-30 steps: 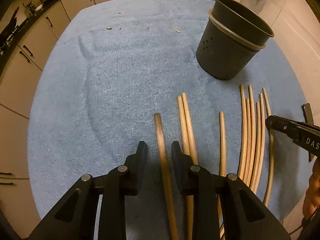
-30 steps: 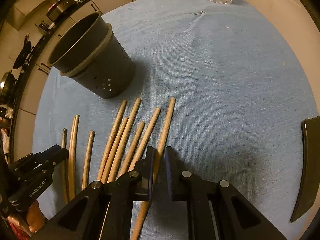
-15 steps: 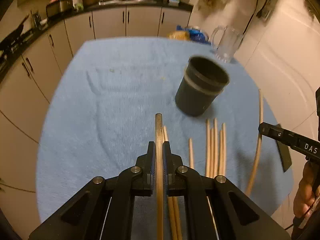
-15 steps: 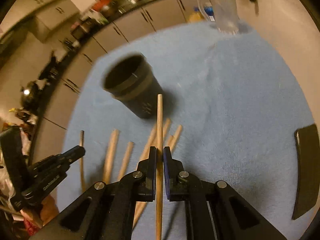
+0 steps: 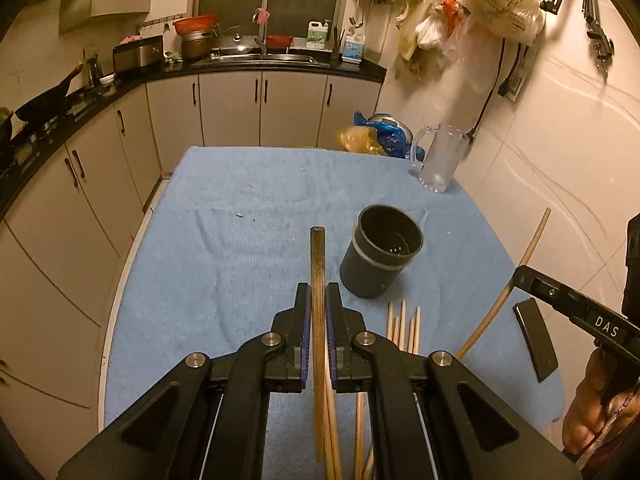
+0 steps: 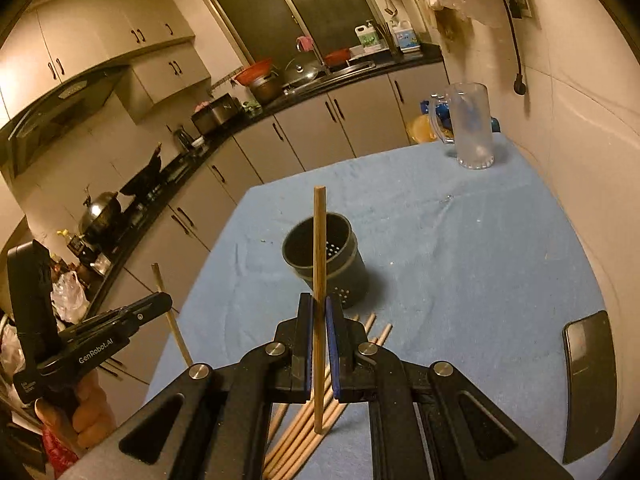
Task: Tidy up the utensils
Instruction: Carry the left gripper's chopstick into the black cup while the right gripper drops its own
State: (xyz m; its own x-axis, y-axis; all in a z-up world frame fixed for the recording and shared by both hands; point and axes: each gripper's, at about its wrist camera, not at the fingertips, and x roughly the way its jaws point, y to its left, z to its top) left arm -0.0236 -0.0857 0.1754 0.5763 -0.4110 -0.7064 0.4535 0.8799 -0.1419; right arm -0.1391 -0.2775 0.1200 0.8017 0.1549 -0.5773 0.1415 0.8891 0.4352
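My left gripper (image 5: 318,296) is shut on a darker wooden chopstick (image 5: 318,256), lifted off the blue towel (image 5: 240,264). My right gripper (image 6: 319,308) is shut on a lighter chopstick (image 6: 319,240), which stands up in front of the dark perforated holder (image 6: 344,276). That holder (image 5: 380,256) stands upright ahead and right of the left gripper. Several more chopsticks (image 5: 404,324) lie on the towel below both grippers, and those chopsticks (image 6: 308,432) also show under the right jaws. The right gripper (image 5: 520,274) with its chopstick appears at the left wrist view's right edge; the left gripper (image 6: 166,302) shows at the right wrist view's left.
A clear glass mug (image 5: 440,160) stands at the table's far right corner beside blue and yellow bags (image 5: 372,136). A black phone (image 6: 588,384) lies on the towel at the right. Cabinets (image 5: 260,108) and a counter run behind and left; a white wall (image 5: 560,160) is at the right.
Both grippers closed on a chopstick each and rose well above the towel, tilting up so the kitchen comes into view. The holder and loose chopsticks now look smaller and farther below.
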